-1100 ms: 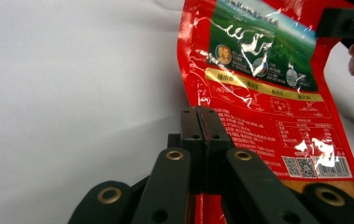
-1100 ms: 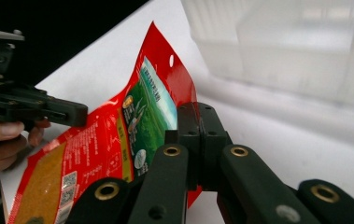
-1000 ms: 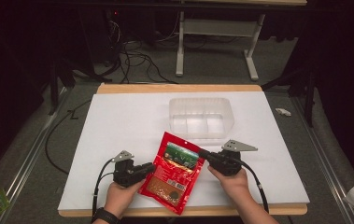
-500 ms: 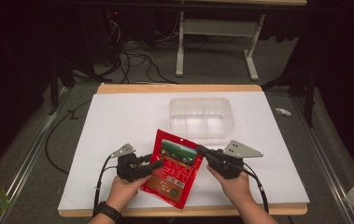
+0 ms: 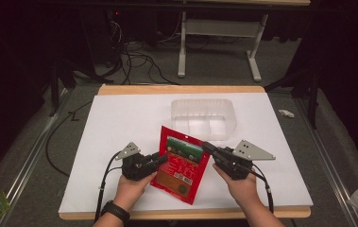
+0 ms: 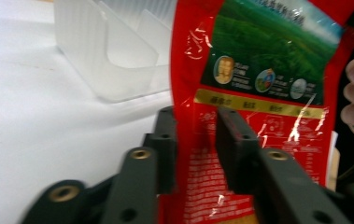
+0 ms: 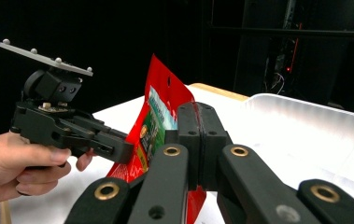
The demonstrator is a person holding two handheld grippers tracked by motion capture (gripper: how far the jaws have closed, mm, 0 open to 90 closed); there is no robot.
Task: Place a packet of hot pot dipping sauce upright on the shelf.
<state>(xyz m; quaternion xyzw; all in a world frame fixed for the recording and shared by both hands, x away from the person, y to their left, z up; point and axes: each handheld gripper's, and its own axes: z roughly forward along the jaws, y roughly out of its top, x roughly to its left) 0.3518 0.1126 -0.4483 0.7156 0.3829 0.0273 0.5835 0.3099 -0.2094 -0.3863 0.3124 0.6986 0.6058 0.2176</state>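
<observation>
Since a second ago the red packet [image 5: 180, 164] has swung from a leftward slant to stand more upright, its top edge now nearer the clear plastic container [image 5: 204, 118], and both grippers have shifted a little with it.

The white table [image 5: 120, 123] carries the container toward its far middle, and the packet is held up in front of it, near the person's edge. Both forearms come in from the bottom of the high view, hands wrapped round the gripper handles and turned inward toward each other. The left gripper [image 5: 161, 160] meets the packet's left edge; in the left gripper view its jaws stand on either side of the film with a narrow gap between them, closed onto the packet [image 6: 258, 93]. The right gripper [image 5: 207, 147] takes the packet's right edge near the top; in the right gripper view its jaws are pressed tight together with the packet [image 7: 163, 112] pinched between them.

The packet is glossy red, with a green landscape panel near the top, a gold band under it, and a brownish panel lower down. A small hang hole sits near its top corner.
</observation>
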